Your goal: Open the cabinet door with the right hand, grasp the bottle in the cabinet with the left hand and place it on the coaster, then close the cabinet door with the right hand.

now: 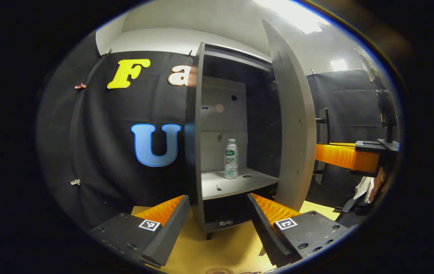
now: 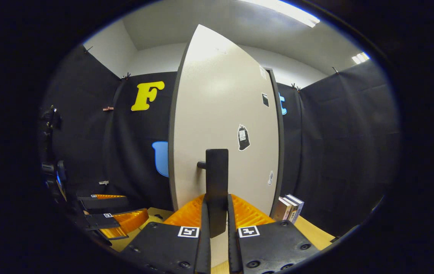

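Observation:
The grey cabinet (image 1: 198,114) stands with its door (image 1: 295,125) swung wide. A white bottle (image 1: 231,159) with a green label stands upright on the cabinet's shelf (image 1: 236,184). My left gripper (image 1: 219,205) is open in front of the shelf, a short way from the bottle. In the right gripper view the pale door (image 2: 224,125) faces me, and my right gripper (image 2: 217,203) is shut on its dark bar handle (image 2: 216,182). That right gripper (image 1: 344,156) also shows beyond the door's edge in the left gripper view. The left gripper (image 2: 114,213) appears low on the left of the right gripper view.
The cabinet stands on a tan wooden table (image 1: 217,247). A round edge of a coaster-like disc (image 1: 220,271) peeks at the bottom of the left gripper view. Several books (image 2: 289,208) lean beside the cabinet on the right. Black cloth walls surround the booth.

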Demonstrator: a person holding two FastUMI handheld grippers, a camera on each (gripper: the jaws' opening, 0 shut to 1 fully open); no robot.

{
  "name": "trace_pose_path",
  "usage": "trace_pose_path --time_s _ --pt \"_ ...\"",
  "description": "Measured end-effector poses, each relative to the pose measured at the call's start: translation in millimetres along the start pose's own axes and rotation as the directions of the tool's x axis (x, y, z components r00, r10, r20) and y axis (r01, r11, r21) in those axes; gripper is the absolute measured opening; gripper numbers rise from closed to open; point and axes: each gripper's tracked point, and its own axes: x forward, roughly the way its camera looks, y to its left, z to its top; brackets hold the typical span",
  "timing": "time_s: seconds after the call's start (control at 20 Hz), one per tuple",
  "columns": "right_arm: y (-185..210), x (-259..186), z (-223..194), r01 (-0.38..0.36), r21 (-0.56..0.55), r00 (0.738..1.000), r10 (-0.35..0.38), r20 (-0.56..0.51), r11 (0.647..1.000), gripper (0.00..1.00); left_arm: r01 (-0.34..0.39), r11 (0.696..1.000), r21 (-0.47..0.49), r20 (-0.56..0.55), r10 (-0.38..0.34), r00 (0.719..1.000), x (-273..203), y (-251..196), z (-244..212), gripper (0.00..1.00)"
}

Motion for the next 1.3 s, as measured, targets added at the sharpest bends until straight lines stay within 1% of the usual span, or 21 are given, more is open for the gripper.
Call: trace_pose_path --time_s 0.1,0.25,0.35,0.5,0.65,0.8,0.9,1.0,1.05,1.15,1.2,1.3 --pt "-9 -7 2 0.016 -0.007 1.000 -0.016 0.008 1.000 0.22 0.031 1.000 0.007 -0.004 -0.030 1.000 5 -14 1 0.94" --pt "-26 -14 5 0.022 -0.044 0.999 -0.021 0.024 0.999 0.22 0.058 0.998 0.032 0.003 -0.058 0.998 15 -34 5 0.94" --pt "-33 -18 6 0.009 -0.061 1.000 -0.008 0.028 0.998 0.22 0.069 0.997 0.033 0.010 -0.069 0.998 25 -48 7 0.94" --pt "-39 -25 5 -0.036 -0.076 0.999 0.037 0.014 0.996 0.21 0.096 0.995 0.032 -0.001 -0.096 0.995 44 -76 9 0.94" --pt "-51 -28 5 -0.054 -0.053 0.999 0.054 0.007 0.997 0.19 0.125 0.991 0.043 0.020 -0.126 0.992 57 -105 18 0.94" --pt "-77 -33 5 -0.037 -0.005 0.999 0.037 0.005 0.999 0.16 0.146 0.989 0.037 0.037 -0.148 0.988 67 -130 21 0.94" --pt "-97 -38 7 -0.005 -0.029 1.000 0.006 0.005 1.000 0.16 0.136 0.990 0.035 0.024 -0.137 0.990 75 -139 18 0.94" --pt "-117 -39 7 0.010 -0.044 1.000 -0.010 0.005 0.999 0.16 0.119 0.992 0.041 0.018 -0.120 0.993 83 -146 16 0.94" --pt "-125 -39 6 0.033 -0.054 0.999 -0.033 0.009 0.998 0.18 0.113 0.993 0.043 0.020 -0.114 0.993 85 -149 16 0.94" --pt "-145 -40 6 0.061 -0.066 0.998 -0.060 0.013 0.996 0.17 0.098 0.994 0.044 0.023 -0.099 0.995 90 -152 18 0.94" --pt "-150 -43 6 0.061 -0.056 0.998 -0.060 0.013 0.997 0.15 0.088 0.995 0.044 0.024 -0.090 0.996 94 -154 18 0.94" --pt "-159 -43 5 0.039 -0.018 0.999 -0.039 0.009 0.999 0.14 0.067 0.997 0.046 0.023 -0.068 0.997 99 -155 19 0.94"
